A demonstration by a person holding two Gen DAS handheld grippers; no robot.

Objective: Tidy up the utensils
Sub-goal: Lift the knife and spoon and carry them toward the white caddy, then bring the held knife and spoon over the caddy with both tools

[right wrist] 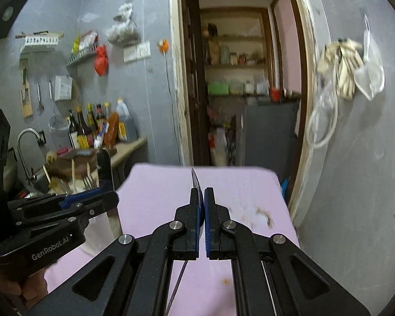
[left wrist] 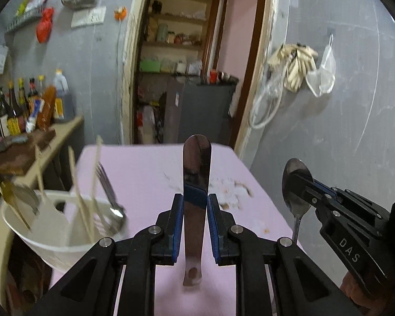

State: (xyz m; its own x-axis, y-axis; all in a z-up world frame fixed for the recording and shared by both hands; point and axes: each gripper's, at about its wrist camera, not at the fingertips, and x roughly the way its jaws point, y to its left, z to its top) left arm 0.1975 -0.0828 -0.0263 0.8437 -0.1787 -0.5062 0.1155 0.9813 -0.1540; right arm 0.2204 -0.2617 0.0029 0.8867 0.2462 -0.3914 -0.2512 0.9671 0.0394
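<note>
My left gripper [left wrist: 195, 200] is shut on a flat steel spatula [left wrist: 196, 163] and holds it upright above the pink table [left wrist: 144, 173]. My right gripper [right wrist: 203, 197] is shut on a steel spoon [right wrist: 196, 181], seen edge-on; in the left wrist view the spoon [left wrist: 293, 184] hangs bowl up at the right. A white utensil holder [left wrist: 52, 226] at the left holds a fork [left wrist: 108, 184], chopsticks [left wrist: 77, 184] and other utensils. The left gripper also shows in the right wrist view [right wrist: 102, 197] with the spatula [right wrist: 105, 168].
A counter [left wrist: 63, 131] with sauce bottles [left wrist: 15, 110] stands at the left. A sink tap [right wrist: 26, 144] is beyond it. Worn patches [left wrist: 231, 189] mark the table. An open doorway [left wrist: 192, 79] lies behind. Bags hang on the right wall [left wrist: 302, 65].
</note>
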